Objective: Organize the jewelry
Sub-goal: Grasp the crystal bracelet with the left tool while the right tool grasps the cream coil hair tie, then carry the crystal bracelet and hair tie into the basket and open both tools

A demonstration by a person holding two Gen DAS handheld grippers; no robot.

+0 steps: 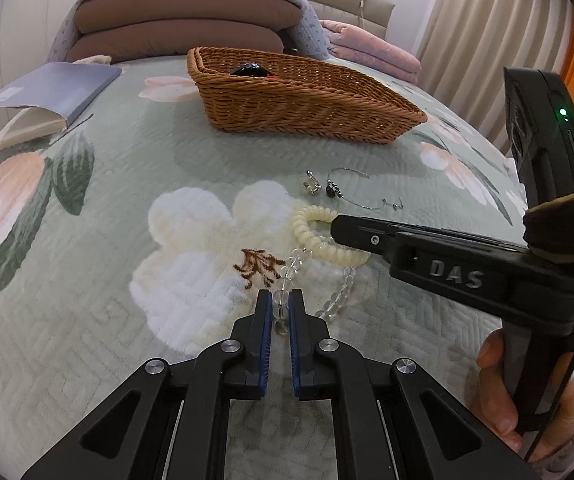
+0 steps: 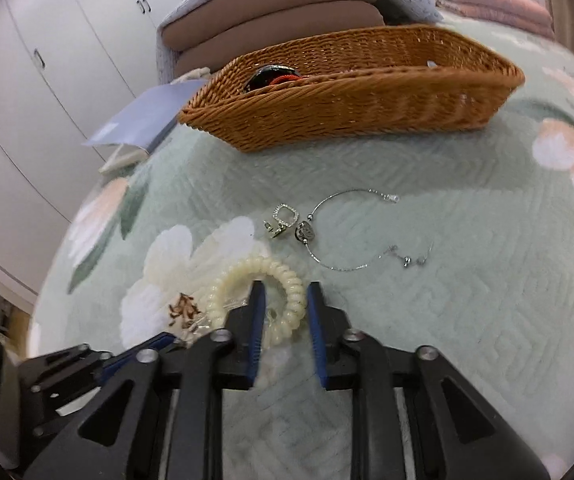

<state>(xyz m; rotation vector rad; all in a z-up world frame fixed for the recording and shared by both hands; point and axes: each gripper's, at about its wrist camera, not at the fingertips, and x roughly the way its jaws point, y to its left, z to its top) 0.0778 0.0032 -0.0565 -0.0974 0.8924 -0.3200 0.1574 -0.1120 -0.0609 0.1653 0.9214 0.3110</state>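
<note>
On the flowered quilt lies a cream spiral band (image 1: 307,236) with a clear bead bracelet (image 1: 293,264) running under it. My left gripper (image 1: 280,300) is shut on the bracelet's near beads. My right gripper (image 1: 337,226) comes in from the right. In its own view its fingers straddle the right side of the spiral band (image 2: 239,276), and the right gripper (image 2: 287,304) is shut on that coil. A thin silver bangle with a dark charm (image 1: 332,190) (image 2: 305,232) and a small sparkly clasp piece (image 1: 313,185) (image 2: 283,218) lie just beyond. The wicker basket (image 1: 307,112) (image 2: 347,112) holds a dark item (image 1: 249,70).
A grey-blue book (image 1: 51,92) (image 2: 143,120) lies open, face down, left of the basket. Stacked brown cushions (image 1: 183,28) and pink folded bedding (image 1: 371,50) sit behind it. A hand (image 1: 527,392) grips the right tool. White wardrobe doors (image 2: 47,80) stand to the left.
</note>
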